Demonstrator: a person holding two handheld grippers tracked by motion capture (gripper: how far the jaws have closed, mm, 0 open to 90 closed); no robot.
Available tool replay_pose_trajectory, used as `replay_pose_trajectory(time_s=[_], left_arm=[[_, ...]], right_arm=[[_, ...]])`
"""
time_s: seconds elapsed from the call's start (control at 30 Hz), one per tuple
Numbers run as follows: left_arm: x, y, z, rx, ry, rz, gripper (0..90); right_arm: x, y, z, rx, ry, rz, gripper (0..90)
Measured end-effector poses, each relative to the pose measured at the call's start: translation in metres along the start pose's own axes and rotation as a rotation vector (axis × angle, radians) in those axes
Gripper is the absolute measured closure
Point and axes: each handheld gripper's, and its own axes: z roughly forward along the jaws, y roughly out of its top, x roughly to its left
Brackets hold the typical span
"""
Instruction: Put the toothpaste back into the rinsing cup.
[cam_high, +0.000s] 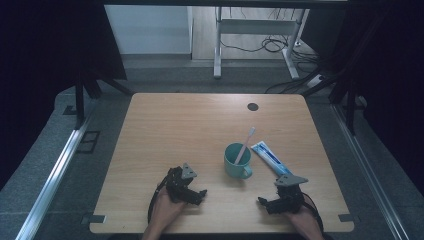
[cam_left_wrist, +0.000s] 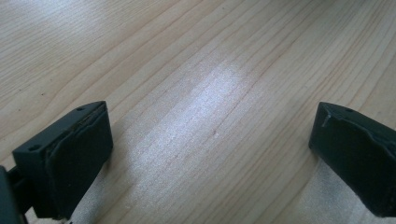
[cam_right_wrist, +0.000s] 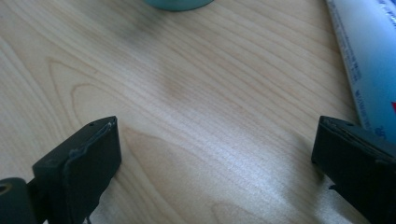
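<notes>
A teal mug (cam_high: 236, 161) stands on the wooden table (cam_high: 190, 125), right of centre, with a white toothbrush (cam_high: 246, 143) leaning in it. A blue and white toothpaste tube (cam_high: 270, 157) lies flat just right of the mug. My left gripper (cam_high: 196, 196) rests near the front edge, left of the mug, open over bare wood (cam_left_wrist: 210, 135). My right gripper (cam_high: 266, 202) rests near the front edge, below the tube, open. In the right gripper view the mug's base (cam_right_wrist: 177, 3) is at the top and the tube (cam_right_wrist: 369, 60) runs down the right side.
A small dark round cap (cam_high: 253, 106) sits in the table's far right part. Beyond the table stand a white desk frame (cam_high: 255, 30) and floor cables (cam_high: 272, 45). Metal rails (cam_high: 55, 170) run along both sides of the table.
</notes>
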Motion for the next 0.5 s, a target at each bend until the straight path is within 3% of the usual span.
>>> replay_pose_trajectory(time_s=[0.23,0.5], left_arm=[[0.0,0.0,0.0,0.0,0.002,-0.003,0.0],[0.0,0.0,0.0,0.0,0.005,-0.006,0.0]], right_arm=[[0.004,0.005,-0.005,-0.007,0.022,-0.008,0.3],[0.003,0.012,-0.012,0.005,0.043,0.018,0.4]])
